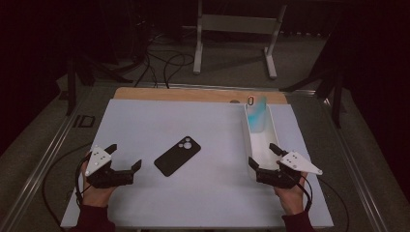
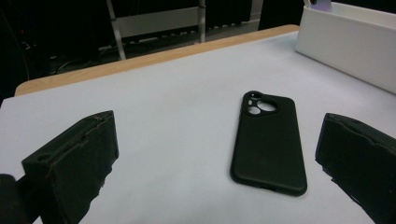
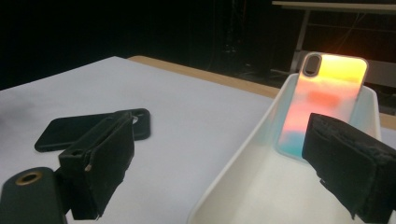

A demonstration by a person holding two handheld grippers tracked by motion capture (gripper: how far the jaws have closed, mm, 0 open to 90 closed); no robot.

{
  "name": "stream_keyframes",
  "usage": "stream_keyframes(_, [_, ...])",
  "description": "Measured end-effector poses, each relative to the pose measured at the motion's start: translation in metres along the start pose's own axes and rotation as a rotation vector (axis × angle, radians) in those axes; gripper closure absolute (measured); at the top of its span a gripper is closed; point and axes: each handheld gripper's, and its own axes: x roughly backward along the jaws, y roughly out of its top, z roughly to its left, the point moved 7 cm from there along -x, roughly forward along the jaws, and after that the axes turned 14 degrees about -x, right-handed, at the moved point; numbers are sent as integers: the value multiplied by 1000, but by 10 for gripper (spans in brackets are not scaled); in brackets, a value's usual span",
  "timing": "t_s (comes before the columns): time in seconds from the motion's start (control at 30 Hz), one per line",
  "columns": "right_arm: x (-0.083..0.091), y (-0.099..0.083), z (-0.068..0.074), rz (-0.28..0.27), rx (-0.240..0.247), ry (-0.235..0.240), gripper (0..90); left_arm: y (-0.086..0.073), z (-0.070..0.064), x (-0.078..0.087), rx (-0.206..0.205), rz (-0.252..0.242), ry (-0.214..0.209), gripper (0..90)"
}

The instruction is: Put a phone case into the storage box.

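Hand-held gripper (image 2: pixel 219 158) (jaws apart) faces black phone case (image 2: pixel 269 141).

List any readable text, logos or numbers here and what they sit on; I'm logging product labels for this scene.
None can be read.
Black phone case: plain back, no logo or lettering visible.
Iridescent phone case in the white bin: colour only, no print visible.
Left tool and right tool: no markings legible.

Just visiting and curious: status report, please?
Left gripper open, right gripper open, both empty. Black phone case flat on table, between them. Iridescent case leaning in white tray. Nothing in the way.
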Motion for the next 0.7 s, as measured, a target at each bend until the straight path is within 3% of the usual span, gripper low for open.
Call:
stream_keyframes(0.27, [1,-1,-3,26,-40,15,84,2,-6,-9,-8,51,-42,0])
stream_keyframes(0.7, [1,2,-3,30,-33,8,84,6,-20,-48,-50,220,-136,0])
